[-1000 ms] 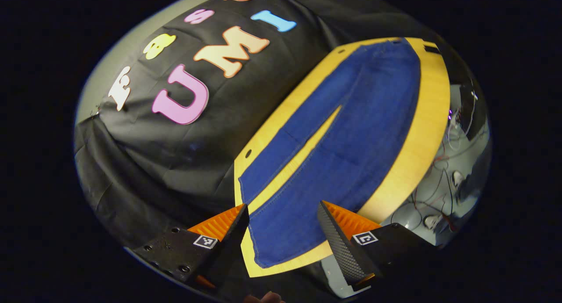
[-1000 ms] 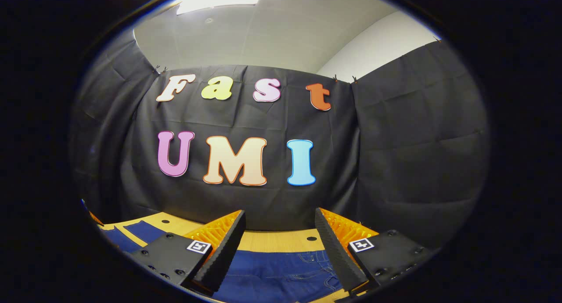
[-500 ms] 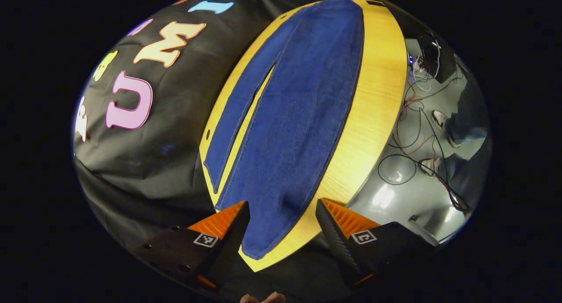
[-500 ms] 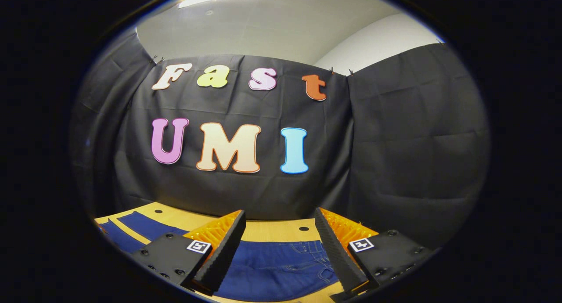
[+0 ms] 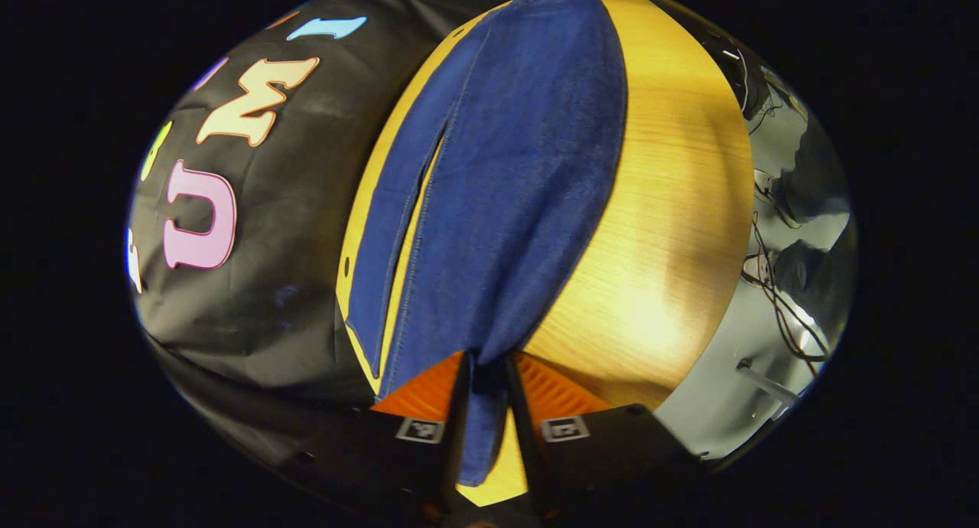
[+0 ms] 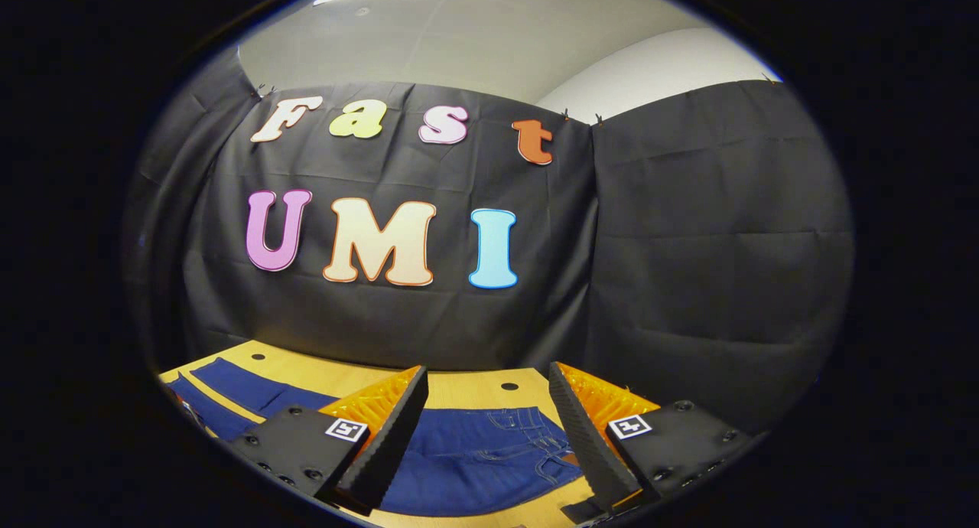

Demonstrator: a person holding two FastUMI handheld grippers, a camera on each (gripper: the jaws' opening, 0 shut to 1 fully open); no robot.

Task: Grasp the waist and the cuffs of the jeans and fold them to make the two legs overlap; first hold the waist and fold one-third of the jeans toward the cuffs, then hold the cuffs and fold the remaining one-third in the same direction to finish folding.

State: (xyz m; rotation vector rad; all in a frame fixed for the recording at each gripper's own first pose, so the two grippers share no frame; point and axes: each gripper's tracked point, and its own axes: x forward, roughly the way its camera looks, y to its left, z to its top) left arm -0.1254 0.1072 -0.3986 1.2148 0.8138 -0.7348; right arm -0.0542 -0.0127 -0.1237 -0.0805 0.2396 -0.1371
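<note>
One denim cuff point(image 5: 480, 405) pinched by left hand-held gripper point(image 5: 486, 413); woodgrain table point(image 5: 658, 229).

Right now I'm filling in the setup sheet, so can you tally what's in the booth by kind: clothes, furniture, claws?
Clothes: 1, the blue jeans.
Furniture: 1, the wooden table.
Claws: 2, the left claw pinching a jeans cuff, the right claw open above the waist.
Total: 4.

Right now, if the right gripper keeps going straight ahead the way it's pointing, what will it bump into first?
Probably the jeans lying between its open fingers; the right gripper tilts slightly down toward them. Depth is unclear.
</note>
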